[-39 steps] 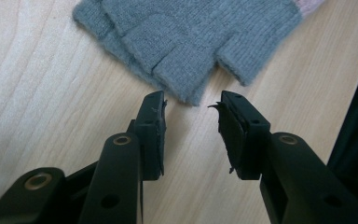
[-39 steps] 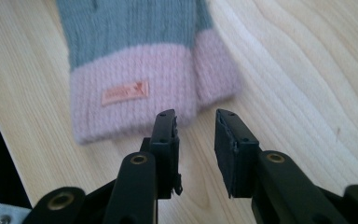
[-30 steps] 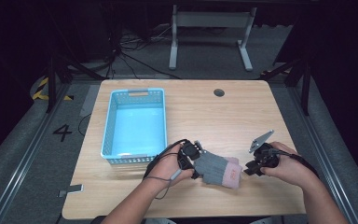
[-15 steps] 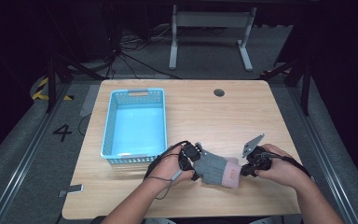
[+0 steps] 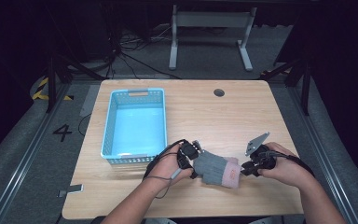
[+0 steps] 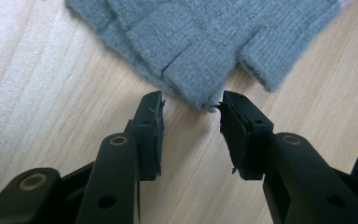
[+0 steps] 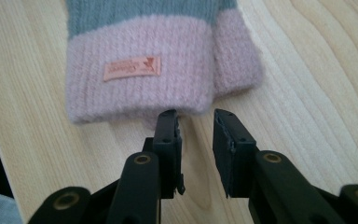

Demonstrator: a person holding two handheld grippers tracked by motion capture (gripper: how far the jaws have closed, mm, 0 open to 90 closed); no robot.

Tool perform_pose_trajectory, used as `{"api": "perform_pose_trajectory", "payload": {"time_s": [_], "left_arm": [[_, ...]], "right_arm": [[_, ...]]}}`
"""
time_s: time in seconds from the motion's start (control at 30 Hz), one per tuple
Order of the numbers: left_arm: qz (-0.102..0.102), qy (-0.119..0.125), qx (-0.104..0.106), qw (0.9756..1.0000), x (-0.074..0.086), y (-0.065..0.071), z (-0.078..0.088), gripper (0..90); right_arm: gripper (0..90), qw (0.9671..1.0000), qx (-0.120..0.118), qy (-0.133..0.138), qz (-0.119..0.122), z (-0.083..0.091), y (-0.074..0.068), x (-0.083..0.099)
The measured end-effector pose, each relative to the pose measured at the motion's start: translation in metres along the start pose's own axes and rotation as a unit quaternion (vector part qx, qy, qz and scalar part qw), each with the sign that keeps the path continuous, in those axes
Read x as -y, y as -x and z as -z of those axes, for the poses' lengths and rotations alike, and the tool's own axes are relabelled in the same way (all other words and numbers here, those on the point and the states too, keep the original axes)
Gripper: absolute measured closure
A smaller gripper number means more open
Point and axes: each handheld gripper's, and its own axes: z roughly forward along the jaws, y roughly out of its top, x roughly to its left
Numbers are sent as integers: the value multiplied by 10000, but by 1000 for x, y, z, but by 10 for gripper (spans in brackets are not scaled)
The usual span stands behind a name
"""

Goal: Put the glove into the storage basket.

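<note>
The right hand-held gripper (image 5: 248,169) has closed in on the glove (image 5: 216,168) cuff (jaws narrowly parted, empty); left hand-held gripper (image 5: 192,162) gapes wider at the fingertips.

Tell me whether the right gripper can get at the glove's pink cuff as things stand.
Probably yes. The right gripper stands open right at the edge of the pink cuff of the glove, with bare table and nothing between.
</note>
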Motion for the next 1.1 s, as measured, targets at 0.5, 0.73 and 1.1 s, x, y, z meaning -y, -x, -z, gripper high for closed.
{"api": "perform_pose_trajectory", "payload": {"time_s": [0.5,0.73,1.1], "left_arm": [[-83,148,-236,9996,-3,4,-4,642],[-130,408,-363,9984,-3,7,6,848],[-227,515,-433,9975,1,20,25,866]], "right_arm": [[822,9996,146,-17,246,-10,-3,-8],[867,9996,136,-23,233,-5,-5,-9],[876,9992,270,269,101,16,-8,-13]]}}
